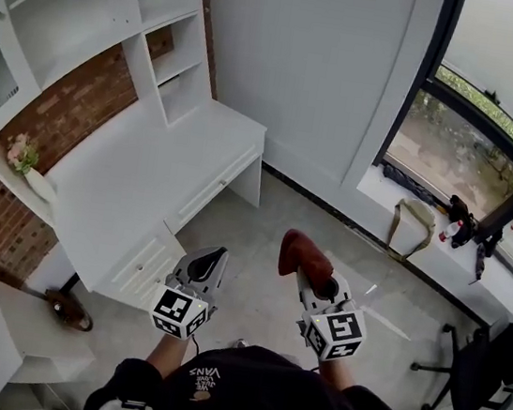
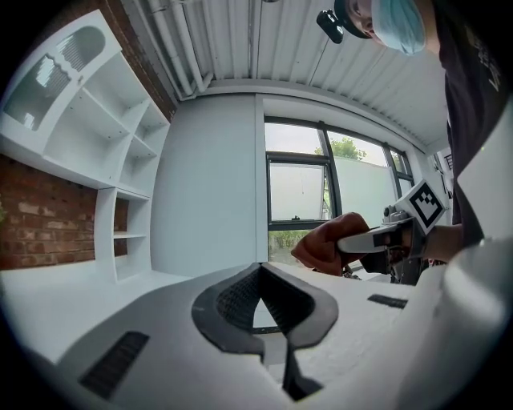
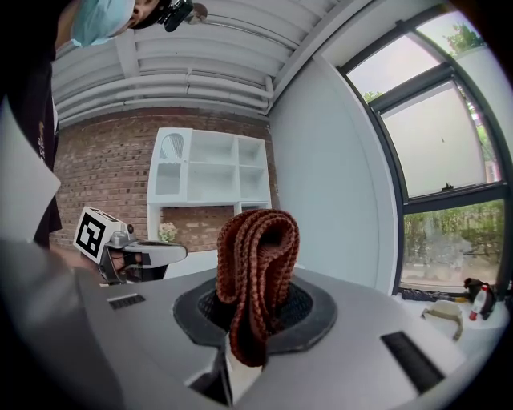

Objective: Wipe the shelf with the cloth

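A folded rust-brown cloth sticks up from my right gripper, which is shut on it. The cloth also shows in the left gripper view, held in the right gripper. My left gripper is shut with nothing in it. Both hang over the floor, right of the white desk. The white shelf unit rises on the brick wall, away from both grippers.
A small vase of flowers stands on the desk's left end. A window sill with a bag and bottles runs along the right. An office chair stands at the lower right. A white cabinet sits lower left.
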`<move>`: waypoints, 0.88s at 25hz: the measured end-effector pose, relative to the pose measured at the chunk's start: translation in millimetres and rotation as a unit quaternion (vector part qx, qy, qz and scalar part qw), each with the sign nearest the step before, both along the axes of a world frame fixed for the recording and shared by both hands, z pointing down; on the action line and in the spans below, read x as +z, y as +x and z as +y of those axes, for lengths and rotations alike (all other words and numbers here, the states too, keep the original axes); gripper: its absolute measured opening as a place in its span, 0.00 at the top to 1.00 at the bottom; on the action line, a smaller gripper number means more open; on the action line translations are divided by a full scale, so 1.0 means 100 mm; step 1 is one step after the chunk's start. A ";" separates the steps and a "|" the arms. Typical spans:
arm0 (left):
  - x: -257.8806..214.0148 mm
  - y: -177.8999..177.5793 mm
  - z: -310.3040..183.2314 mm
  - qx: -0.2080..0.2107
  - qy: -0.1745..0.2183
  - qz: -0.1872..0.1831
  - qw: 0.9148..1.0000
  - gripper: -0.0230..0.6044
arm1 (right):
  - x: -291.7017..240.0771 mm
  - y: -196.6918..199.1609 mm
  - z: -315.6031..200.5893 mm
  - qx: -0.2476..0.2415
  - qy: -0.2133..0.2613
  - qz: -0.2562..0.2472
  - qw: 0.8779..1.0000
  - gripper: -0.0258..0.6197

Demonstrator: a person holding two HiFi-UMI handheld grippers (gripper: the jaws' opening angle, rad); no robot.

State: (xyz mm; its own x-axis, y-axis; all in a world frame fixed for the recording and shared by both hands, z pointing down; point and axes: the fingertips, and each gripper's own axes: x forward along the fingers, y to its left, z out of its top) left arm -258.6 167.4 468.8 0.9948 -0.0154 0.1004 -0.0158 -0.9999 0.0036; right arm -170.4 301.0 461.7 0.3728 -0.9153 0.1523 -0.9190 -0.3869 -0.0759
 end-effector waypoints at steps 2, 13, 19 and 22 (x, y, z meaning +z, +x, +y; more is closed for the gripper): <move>0.04 0.07 -0.18 -0.002 -0.003 -0.001 1.000 0.96 | 0.03 0.08 -0.14 0.004 -0.002 -0.002 1.000 0.86; 0.32 0.65 -0.78 -0.058 -0.029 -0.018 0.998 0.96 | 0.21 0.92 -0.76 -0.029 -0.020 -0.010 0.999 0.86; 0.30 1.29 -1.08 -0.113 -0.037 -0.013 0.993 0.96 | 0.15 1.64 -1.21 -0.089 -0.027 -0.001 0.996 0.86; 0.26 1.66 -1.17 -0.133 -0.035 -0.007 0.990 0.96 | 0.11 2.00 -1.38 -0.118 -0.028 0.006 0.993 0.86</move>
